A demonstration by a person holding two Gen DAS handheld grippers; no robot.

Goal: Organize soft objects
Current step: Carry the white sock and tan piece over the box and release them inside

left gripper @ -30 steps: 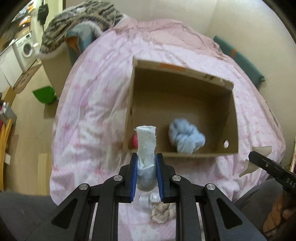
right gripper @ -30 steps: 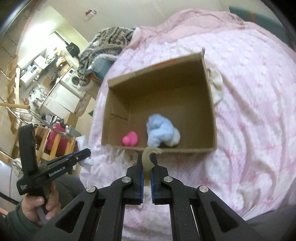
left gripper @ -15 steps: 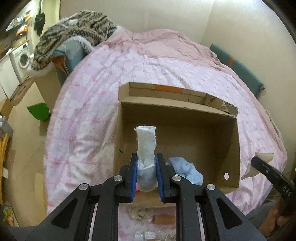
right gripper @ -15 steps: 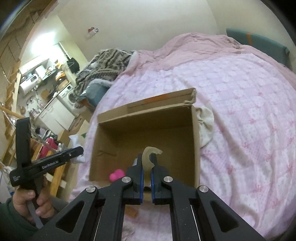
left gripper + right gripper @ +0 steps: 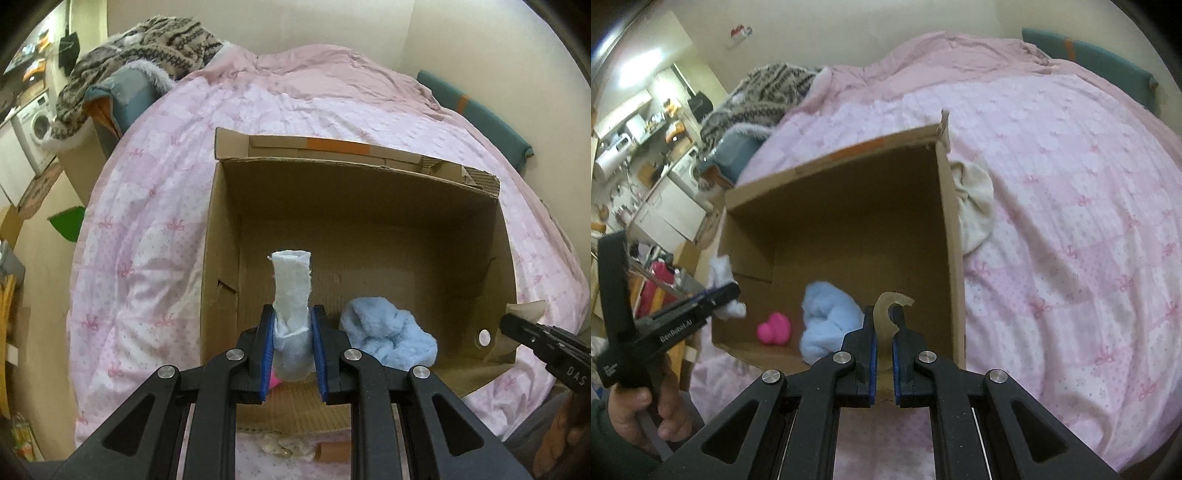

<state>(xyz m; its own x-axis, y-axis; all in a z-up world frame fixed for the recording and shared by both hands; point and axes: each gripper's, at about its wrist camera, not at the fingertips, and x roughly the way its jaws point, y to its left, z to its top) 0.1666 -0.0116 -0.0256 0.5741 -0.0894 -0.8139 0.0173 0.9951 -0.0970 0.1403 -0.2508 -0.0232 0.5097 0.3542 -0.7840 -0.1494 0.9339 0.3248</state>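
Note:
An open cardboard box (image 5: pixel 221 236) (image 5: pixel 953 229) lies on the pink bedspread. Inside it are a fluffy light blue cloth (image 5: pixel 388 339) (image 5: pixel 827 317) and a pink soft toy (image 5: pixel 774 328). My left gripper (image 5: pixel 292 325) is shut on a white rolled sock (image 5: pixel 291 284) and holds it over the box's near left corner; it also shows in the right wrist view (image 5: pixel 720 295). My right gripper (image 5: pixel 884 325) is shut on a curved beige soft piece (image 5: pixel 886 310) over the box's near right edge; it also shows in the left wrist view (image 5: pixel 517 325).
A cream cloth (image 5: pixel 975 206) lies against the box's right outer wall. Small items (image 5: pixel 284 448) lie on the bed in front of the box. A striped fur blanket (image 5: pixel 147 44) is heaped at the bed's far left. The room floor drops off at left.
Both grippers have moved forward and now hang over the box's near edge, each still holding its item. The box looms larger in both views.

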